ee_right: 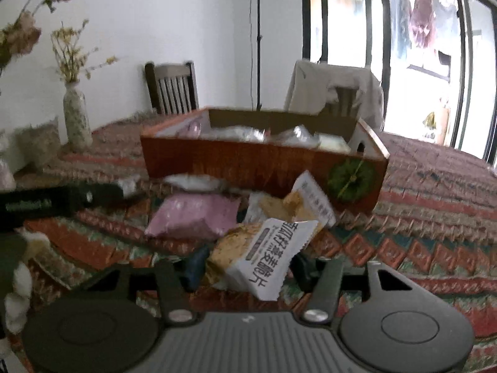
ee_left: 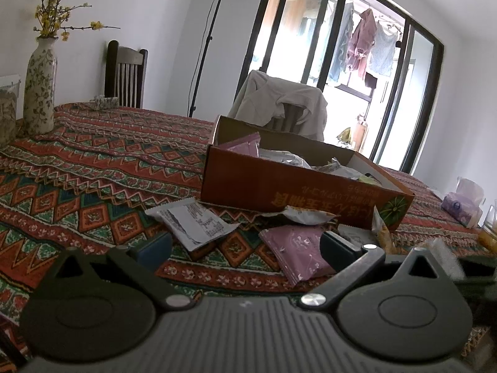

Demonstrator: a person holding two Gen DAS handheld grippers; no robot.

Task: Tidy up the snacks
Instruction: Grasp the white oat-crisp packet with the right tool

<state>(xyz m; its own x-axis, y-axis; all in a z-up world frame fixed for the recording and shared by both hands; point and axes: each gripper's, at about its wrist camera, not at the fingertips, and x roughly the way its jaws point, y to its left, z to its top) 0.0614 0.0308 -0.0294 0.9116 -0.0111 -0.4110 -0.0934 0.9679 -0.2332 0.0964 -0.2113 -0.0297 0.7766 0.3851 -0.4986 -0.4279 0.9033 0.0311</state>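
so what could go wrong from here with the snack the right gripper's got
1. The right gripper seems to pinch the white snack packet near one end, so it may twist or slip out on the way to the orange box.
2. The box already looks crowded with packets, so a careless drop could land on the rim and slide off.
3. The left gripper hangs open over the pink packet nearby, so the two grippers could bump.
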